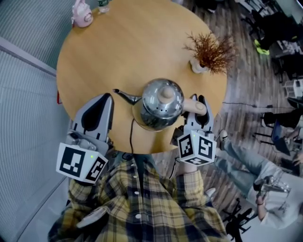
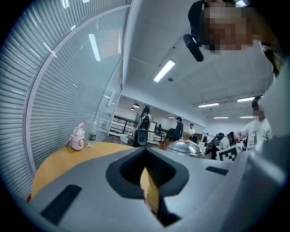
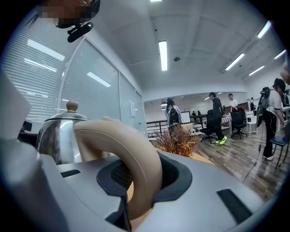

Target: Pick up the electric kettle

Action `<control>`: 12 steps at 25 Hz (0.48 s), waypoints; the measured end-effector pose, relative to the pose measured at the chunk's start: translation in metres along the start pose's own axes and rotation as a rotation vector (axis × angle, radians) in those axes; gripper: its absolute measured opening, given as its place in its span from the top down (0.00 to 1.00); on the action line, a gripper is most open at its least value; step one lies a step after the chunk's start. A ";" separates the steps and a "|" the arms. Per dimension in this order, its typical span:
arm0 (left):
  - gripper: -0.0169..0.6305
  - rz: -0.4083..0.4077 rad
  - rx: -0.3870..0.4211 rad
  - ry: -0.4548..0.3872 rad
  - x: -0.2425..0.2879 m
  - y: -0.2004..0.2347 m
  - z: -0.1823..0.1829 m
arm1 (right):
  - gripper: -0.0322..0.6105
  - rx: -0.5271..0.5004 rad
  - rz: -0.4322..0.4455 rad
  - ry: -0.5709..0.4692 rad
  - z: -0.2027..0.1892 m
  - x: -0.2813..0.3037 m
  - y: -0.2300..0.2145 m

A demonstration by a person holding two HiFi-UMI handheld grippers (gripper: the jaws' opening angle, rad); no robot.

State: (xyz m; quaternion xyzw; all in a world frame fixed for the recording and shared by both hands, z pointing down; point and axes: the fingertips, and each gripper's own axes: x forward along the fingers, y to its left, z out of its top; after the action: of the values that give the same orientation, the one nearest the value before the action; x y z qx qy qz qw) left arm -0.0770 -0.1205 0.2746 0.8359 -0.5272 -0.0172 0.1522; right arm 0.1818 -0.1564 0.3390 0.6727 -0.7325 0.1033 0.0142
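The electric kettle (image 1: 158,104) is shiny steel with a beige lid knob, a thin spout pointing left and a beige loop handle (image 1: 195,105) on its right. It is over the near edge of the round wooden table (image 1: 118,52). My right gripper (image 1: 198,109) is shut on the handle (image 3: 131,158), which passes between its jaws (image 3: 136,181), with the kettle body (image 3: 54,136) just left. My left gripper (image 1: 105,99) is beside the spout, apart from the kettle, jaws together on nothing (image 2: 147,176). In its view the kettle lid (image 2: 186,147) shows to the right.
A pink bottle (image 1: 83,14) and a small water bottle (image 1: 103,5) stand at the table's far left edge. A vase of dried twigs (image 1: 208,52) stands at the right edge. A black cord (image 1: 131,137) hangs below the kettle. A seated person (image 1: 255,170) is at the right.
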 end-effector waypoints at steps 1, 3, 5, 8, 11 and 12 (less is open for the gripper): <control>0.97 0.005 0.003 -0.007 -0.001 0.000 0.004 | 0.79 0.014 0.008 -0.001 0.005 -0.002 0.000; 0.97 0.015 0.010 -0.023 -0.003 0.001 0.013 | 0.79 0.028 0.028 -0.004 0.016 -0.007 0.000; 0.97 0.027 0.020 -0.039 -0.006 0.002 0.021 | 0.79 0.029 0.052 -0.008 0.028 -0.012 0.001; 0.97 0.042 0.027 -0.060 -0.008 0.002 0.029 | 0.79 0.042 0.093 -0.014 0.042 -0.017 0.003; 0.97 0.052 0.035 -0.075 -0.011 0.000 0.035 | 0.79 0.070 0.139 -0.011 0.053 -0.023 0.007; 0.97 0.055 0.039 -0.077 -0.013 -0.001 0.036 | 0.79 0.078 0.155 -0.009 0.055 -0.025 0.010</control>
State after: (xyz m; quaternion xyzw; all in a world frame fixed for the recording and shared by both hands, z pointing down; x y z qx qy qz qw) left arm -0.0889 -0.1174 0.2384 0.8226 -0.5556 -0.0352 0.1159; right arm 0.1813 -0.1405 0.2795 0.6145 -0.7779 0.1294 -0.0236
